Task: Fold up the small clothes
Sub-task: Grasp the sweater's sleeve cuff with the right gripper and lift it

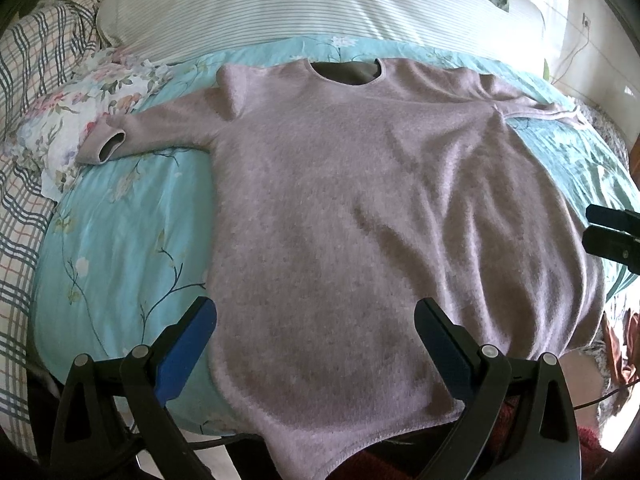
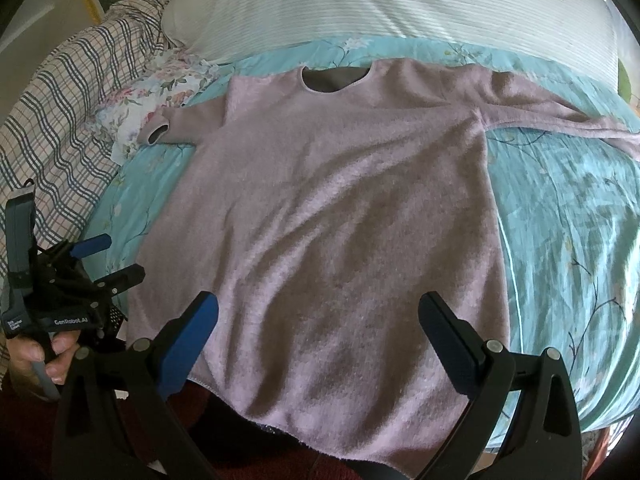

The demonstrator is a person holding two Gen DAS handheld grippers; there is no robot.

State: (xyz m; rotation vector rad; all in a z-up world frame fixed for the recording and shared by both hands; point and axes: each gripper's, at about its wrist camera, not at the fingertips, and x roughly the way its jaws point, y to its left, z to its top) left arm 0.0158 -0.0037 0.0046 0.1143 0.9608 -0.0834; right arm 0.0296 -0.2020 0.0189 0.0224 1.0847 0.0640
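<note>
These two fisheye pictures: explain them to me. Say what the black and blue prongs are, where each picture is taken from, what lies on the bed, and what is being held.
The prongs are the fingers of two hand-held grippers; a person squeezes a handle to close them. Each gripper carries a camera that looks forward along its own fingers.

The left wrist picture shows the left gripper, open over the hem of a pink sweater. The right wrist picture shows the right gripper, also open. At its left edge you see the person's left hand on the other gripper's handle.

The sweater lies flat, sleeves out, on a turquoise floral bedspread, with a striped pillow beyond. Nothing is held.
</note>
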